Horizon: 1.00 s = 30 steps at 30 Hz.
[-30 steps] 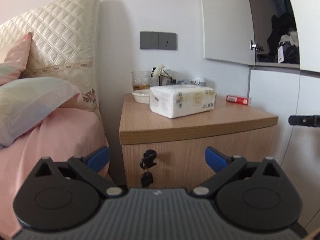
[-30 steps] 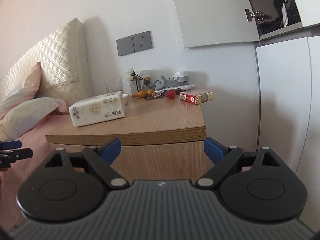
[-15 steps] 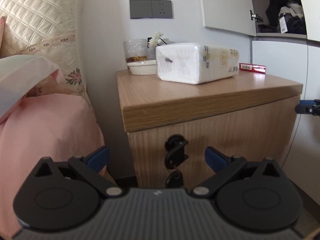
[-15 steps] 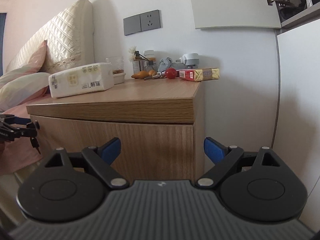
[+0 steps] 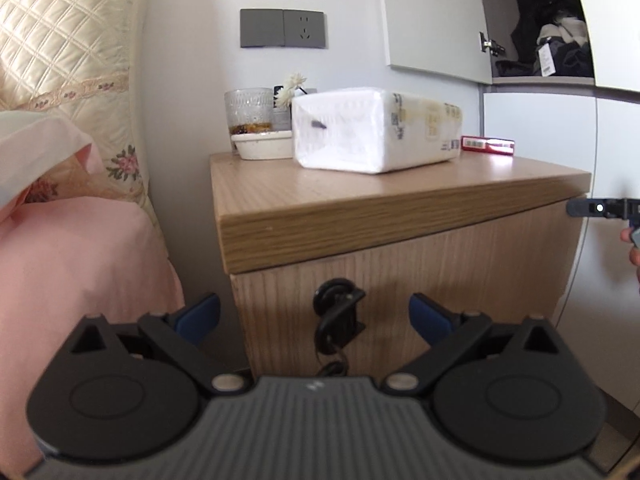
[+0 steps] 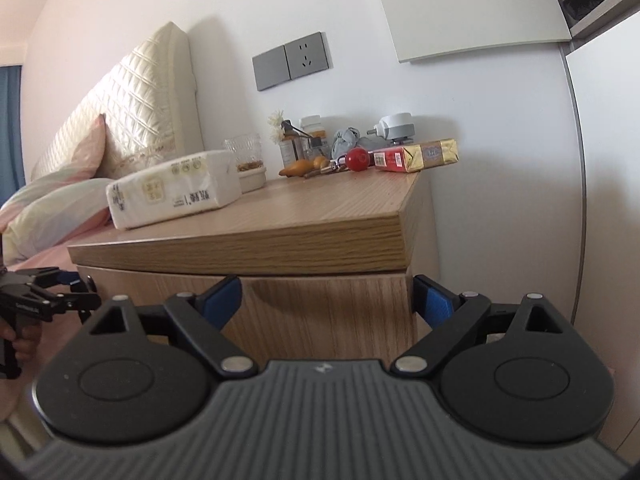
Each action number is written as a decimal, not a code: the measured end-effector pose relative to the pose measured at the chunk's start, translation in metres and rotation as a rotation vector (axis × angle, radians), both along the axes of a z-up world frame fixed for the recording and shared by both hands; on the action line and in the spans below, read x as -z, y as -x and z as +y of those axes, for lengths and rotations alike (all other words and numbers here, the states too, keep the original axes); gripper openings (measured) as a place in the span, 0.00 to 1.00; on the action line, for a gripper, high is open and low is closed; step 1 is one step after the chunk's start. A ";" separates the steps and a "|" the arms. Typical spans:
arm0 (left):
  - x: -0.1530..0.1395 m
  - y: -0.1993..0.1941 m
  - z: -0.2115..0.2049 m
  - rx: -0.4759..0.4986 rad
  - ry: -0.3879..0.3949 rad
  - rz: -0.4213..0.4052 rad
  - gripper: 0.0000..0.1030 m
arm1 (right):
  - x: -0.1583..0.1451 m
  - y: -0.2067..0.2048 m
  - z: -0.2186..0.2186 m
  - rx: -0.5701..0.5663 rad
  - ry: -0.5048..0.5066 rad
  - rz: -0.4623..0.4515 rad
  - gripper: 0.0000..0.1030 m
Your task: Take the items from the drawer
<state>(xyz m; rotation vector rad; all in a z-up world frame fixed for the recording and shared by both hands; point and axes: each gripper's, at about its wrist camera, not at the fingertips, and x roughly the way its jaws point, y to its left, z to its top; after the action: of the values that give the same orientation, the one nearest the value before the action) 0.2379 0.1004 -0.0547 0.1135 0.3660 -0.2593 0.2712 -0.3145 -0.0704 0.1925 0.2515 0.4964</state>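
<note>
Wood-grain closed drawer front [image 5: 400, 280] with black key bunch [image 5: 338, 320] faces the left tool [image 5: 314, 316], fingers apart; right tool [image 6: 327, 296] likewise spread, empty

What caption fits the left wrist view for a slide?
Open left tool faces the key in the closed nightstand drawer.

A home bedroom: bed [image 5: 72, 248], quilted headboard [image 5: 60, 48], wooden nightstand [image 5: 360, 184].

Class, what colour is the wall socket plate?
Grey socket plate, clearest in the left wrist view.
</note>
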 end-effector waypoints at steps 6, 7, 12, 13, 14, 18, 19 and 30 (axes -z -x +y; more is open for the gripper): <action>-0.002 0.000 -0.003 0.010 0.014 0.027 0.89 | -0.006 -0.001 0.003 -0.011 0.054 0.024 0.91; -0.003 0.000 -0.001 0.008 0.026 0.032 0.88 | -0.006 0.001 0.006 -0.013 0.084 0.015 0.91; -0.003 0.003 -0.007 -0.005 -0.034 0.021 0.86 | -0.004 0.005 0.007 -0.039 0.147 -0.015 0.91; -0.002 0.004 -0.010 -0.006 -0.059 0.017 0.86 | -0.004 0.006 0.006 -0.046 0.145 -0.015 0.91; -0.001 0.005 -0.012 -0.006 -0.075 0.014 0.87 | -0.004 0.007 0.006 -0.051 0.148 -0.017 0.91; -0.002 0.008 -0.011 0.003 -0.065 0.020 0.87 | -0.004 0.010 0.004 -0.063 0.148 -0.020 0.92; -0.002 0.009 -0.011 0.005 -0.065 0.020 0.87 | -0.004 0.011 0.003 -0.064 0.148 -0.020 0.92; -0.004 0.026 -0.016 -0.001 -0.090 0.024 0.87 | -0.010 0.026 0.002 -0.079 0.160 0.007 0.92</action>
<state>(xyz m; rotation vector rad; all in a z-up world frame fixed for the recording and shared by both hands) 0.2116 0.0847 -0.0508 0.1989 0.4020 -0.2433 0.2449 -0.3128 -0.0602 0.0285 0.3056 0.5517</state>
